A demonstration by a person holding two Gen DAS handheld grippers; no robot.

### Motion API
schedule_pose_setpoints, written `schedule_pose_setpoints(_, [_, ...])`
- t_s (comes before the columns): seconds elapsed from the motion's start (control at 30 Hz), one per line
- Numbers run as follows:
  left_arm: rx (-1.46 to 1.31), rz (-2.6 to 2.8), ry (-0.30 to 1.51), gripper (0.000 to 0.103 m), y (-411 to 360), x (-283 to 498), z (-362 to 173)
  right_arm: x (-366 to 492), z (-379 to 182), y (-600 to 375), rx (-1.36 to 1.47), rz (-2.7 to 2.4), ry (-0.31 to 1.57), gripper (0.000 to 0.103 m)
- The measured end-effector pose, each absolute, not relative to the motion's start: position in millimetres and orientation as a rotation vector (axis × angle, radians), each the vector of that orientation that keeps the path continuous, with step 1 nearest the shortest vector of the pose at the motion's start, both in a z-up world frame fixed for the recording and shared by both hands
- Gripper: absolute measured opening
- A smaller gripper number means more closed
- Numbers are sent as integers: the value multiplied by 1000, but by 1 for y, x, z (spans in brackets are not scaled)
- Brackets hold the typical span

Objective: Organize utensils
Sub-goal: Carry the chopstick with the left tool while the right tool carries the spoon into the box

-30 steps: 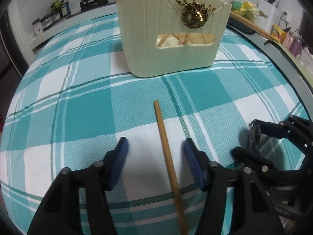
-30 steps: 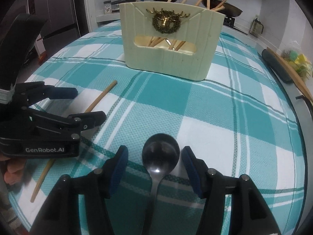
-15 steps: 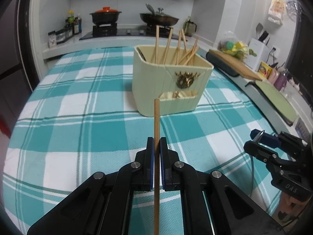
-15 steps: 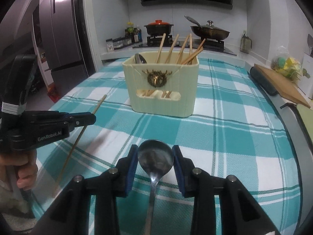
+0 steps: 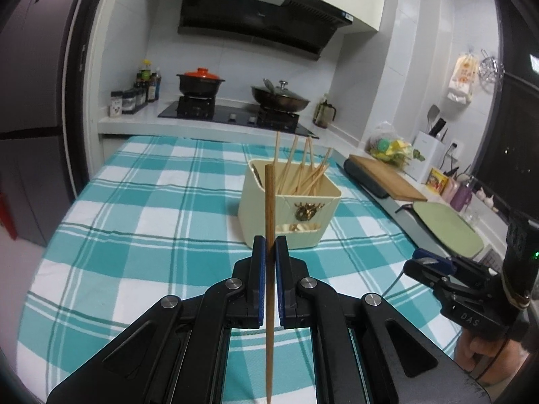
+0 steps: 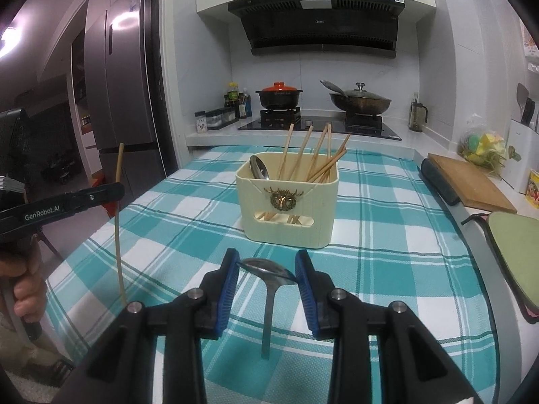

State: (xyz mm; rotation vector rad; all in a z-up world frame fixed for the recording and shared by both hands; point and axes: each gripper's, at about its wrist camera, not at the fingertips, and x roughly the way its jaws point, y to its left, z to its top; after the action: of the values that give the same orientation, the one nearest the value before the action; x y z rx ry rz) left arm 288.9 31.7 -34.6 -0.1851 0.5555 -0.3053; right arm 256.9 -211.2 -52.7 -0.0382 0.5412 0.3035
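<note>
- Left wrist view shows the left gripper (image 5: 268, 252) pinching one long, thin wooden chopstick (image 5: 269, 208) tight between its blue pads. The stick stands up and down, off the table.
- Right wrist view shows the right gripper (image 6: 267, 271) squeezing the round bowl of a shiny metal spoon (image 6: 269, 289), with its handle hanging down above the cloth.
- Straight ahead sits the cream plastic holder (image 6: 288, 208), a ribbed box with a gold deer badge. More chopsticks (image 6: 316, 158) and another spoon (image 6: 258, 167) lean inside it.
- It rests on a soft teal and white checked tablecloth (image 6: 387, 235). Nothing stands between the grippers and the box.
- A wooden cutting board (image 6: 471, 183) lies off to the right, and black pots sit on the stove (image 6: 320, 123) behind.
</note>
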Motion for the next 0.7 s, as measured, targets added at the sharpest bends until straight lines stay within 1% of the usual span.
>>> schedule_pose_setpoints(0.33, [-216, -311, 494, 4, 38, 273, -15, 251, -35, -219, -31, 289, 496, 34])
schedule_pose_setpoints(0.7, [-224, -343, 511, 4, 35, 284, -7, 250, -14, -226, -40, 300, 472, 34])
